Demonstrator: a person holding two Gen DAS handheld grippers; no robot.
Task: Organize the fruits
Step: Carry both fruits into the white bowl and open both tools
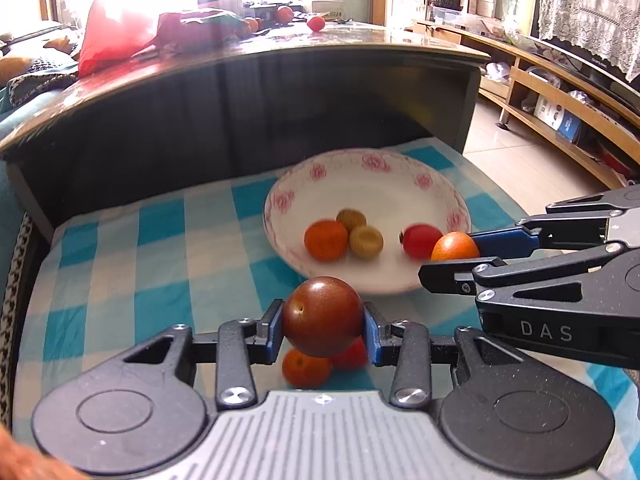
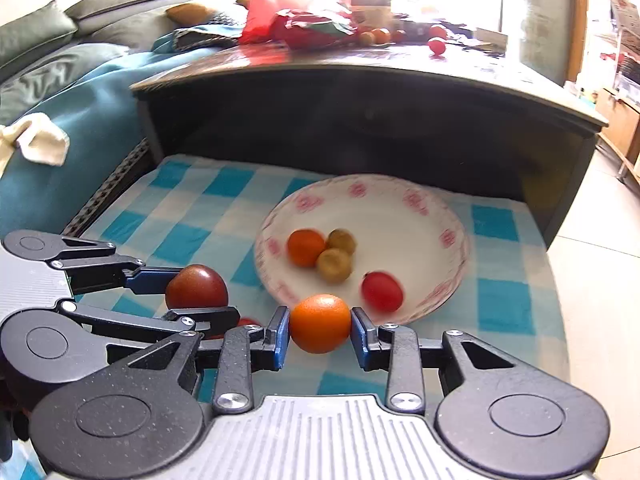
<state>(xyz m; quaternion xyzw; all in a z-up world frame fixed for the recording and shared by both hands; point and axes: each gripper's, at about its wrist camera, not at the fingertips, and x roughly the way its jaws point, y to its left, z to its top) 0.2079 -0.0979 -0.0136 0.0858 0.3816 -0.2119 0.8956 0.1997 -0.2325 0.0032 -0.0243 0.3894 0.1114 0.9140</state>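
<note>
Left wrist: left claw (image 1: 323,330) clamped on dark red plum (image 1: 322,316), held above the checkered cloth (image 1: 160,264), short of the plate (image 1: 400,200). Small orange (image 1: 306,367) on the cloth below.

Right wrist: right claw (image 2: 320,336) grips orange fruit (image 2: 320,323) at the plate (image 2: 420,232) near rim; four fruits inside.

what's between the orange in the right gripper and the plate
Nothing visible. The right gripper holds the orange right at the near rim of the plate, and the plate floor just past it looks bare beside the red fruit.
</note>
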